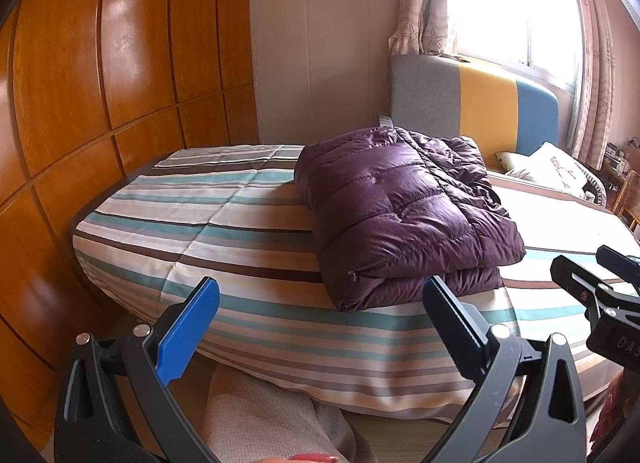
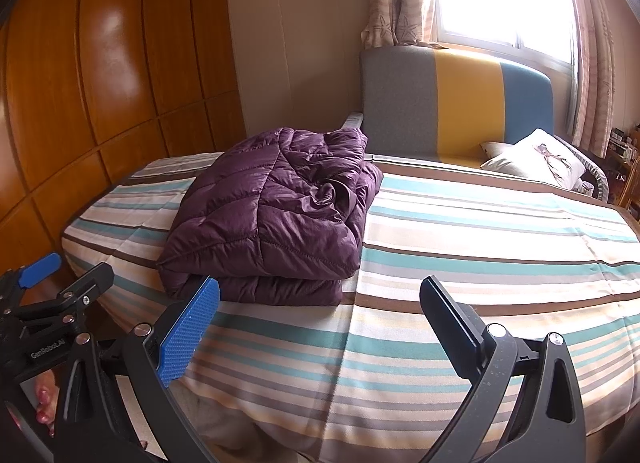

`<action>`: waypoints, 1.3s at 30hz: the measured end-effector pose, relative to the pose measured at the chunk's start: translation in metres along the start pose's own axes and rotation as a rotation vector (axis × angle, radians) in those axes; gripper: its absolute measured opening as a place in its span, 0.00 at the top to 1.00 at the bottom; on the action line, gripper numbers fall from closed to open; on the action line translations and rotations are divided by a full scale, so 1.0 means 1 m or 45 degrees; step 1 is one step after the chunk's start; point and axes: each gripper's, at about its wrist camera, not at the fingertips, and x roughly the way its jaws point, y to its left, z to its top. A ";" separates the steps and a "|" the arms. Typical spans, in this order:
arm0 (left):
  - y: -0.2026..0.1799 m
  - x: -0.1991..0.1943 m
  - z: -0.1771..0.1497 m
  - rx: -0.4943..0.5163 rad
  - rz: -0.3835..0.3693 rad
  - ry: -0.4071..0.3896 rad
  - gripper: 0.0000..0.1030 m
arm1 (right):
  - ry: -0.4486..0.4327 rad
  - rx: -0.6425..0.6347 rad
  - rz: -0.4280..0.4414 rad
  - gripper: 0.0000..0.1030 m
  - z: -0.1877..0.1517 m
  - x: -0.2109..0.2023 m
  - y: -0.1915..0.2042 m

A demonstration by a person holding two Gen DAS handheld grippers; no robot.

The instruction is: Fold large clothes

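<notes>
A purple puffer jacket (image 1: pixel 404 215) lies folded into a thick bundle on the striped bed (image 1: pixel 224 223), toward the side nearest the wooden wardrobe (image 1: pixel 80 103) and well short of the grey, yellow and blue headboard (image 1: pixel 476 103). Both tools hang off the foot of the bed, clear of the jacket: the left gripper (image 1: pixel 324 327) and the right gripper (image 2: pixel 320 327) each stand with fingers spread wide, holding nothing.
</notes>
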 end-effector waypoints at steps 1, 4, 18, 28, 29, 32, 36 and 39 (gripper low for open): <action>0.000 0.000 0.000 0.000 -0.002 0.002 0.02 | 0.002 0.001 -0.002 0.03 0.000 0.000 -0.001; 0.000 0.000 0.000 -0.002 -0.005 0.008 0.02 | 0.003 0.005 0.000 0.03 0.000 0.000 -0.001; -0.001 0.002 -0.001 0.016 -0.015 0.012 0.02 | 0.010 0.010 -0.001 0.03 -0.001 0.000 -0.002; -0.001 0.000 -0.001 0.010 -0.026 0.001 0.02 | 0.015 0.012 0.002 0.03 -0.001 0.000 -0.003; -0.001 0.000 -0.001 0.008 -0.024 0.001 0.02 | 0.014 0.013 0.003 0.03 -0.001 0.000 -0.003; -0.001 0.001 -0.001 0.010 -0.024 -0.003 0.02 | 0.017 0.011 0.003 0.03 -0.001 0.000 -0.003; -0.002 0.002 -0.001 0.024 -0.019 0.006 0.02 | 0.017 0.011 0.003 0.03 -0.001 0.000 -0.004; 0.001 0.003 0.000 0.000 -0.022 0.012 0.02 | 0.017 0.012 0.004 0.03 -0.001 0.000 -0.004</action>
